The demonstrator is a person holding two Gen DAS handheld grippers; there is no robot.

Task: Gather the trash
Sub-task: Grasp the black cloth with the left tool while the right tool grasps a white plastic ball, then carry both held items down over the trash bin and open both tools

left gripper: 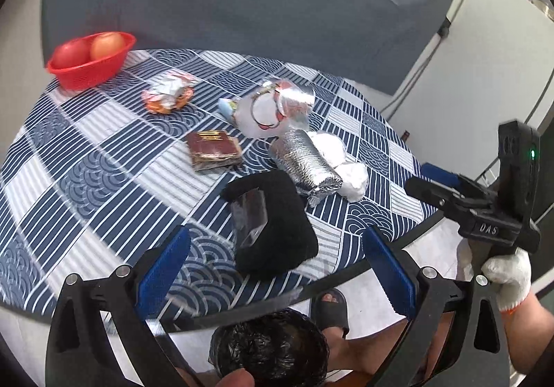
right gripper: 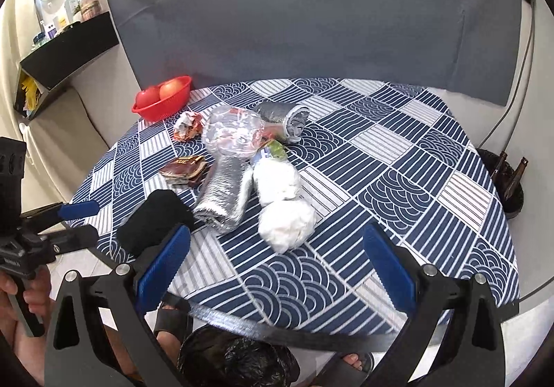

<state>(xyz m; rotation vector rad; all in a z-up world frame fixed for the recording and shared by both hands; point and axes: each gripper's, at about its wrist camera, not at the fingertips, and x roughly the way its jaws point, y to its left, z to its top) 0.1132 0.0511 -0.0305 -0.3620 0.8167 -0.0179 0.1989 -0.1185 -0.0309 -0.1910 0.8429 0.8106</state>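
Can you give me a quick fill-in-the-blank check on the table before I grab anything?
1. The red basket holds two pieces of ____.
2. The piece of trash nearest the left claw is coloured ____.
3. Both claws, including the right claw, hold ____.
4. The bin lined with a black bag stands on the ____, below the table edge.

Missing words: fruit; black; nothing; floor
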